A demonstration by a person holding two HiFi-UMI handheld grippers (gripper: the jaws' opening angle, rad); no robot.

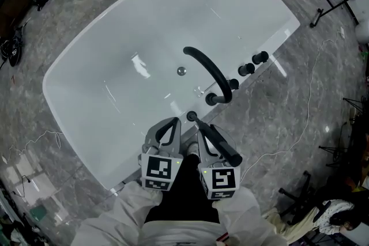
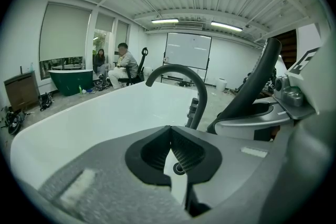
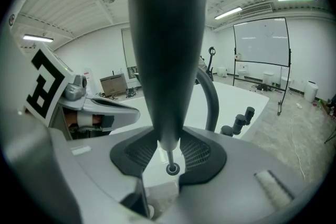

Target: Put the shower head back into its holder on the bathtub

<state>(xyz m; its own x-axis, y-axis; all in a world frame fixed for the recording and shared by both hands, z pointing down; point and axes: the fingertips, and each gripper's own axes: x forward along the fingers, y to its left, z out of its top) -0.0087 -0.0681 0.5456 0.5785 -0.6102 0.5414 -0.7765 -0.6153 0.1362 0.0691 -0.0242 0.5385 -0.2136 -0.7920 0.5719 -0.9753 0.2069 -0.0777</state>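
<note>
Head view, shower head: your right gripper (image 1: pixel 203 127) is clamped on the black shower head (image 1: pixel 220 146). Its tip is near the holder (image 1: pixel 192 117) on the tub (image 1: pixel 86 101) rim.
Head view, left side: your left gripper (image 1: pixel 170 123) is closed on nothing, just beside the right.
Left gripper view, jaws: tips together, empty. The holder (image 2: pixel 179 168) shows below them.
Right gripper view, grip: the pads press the shower head's (image 3: pixel 165 60) narrow neck. The stem points at the holder (image 3: pixel 172 169); contact cannot be told.
Risk: the tapered neck may slide in your grip. A tilted stem would likely strike the rim and miss the holder.
Writing: none legible; only square markers on the cubes (image 1: pixel 158 170).
</note>
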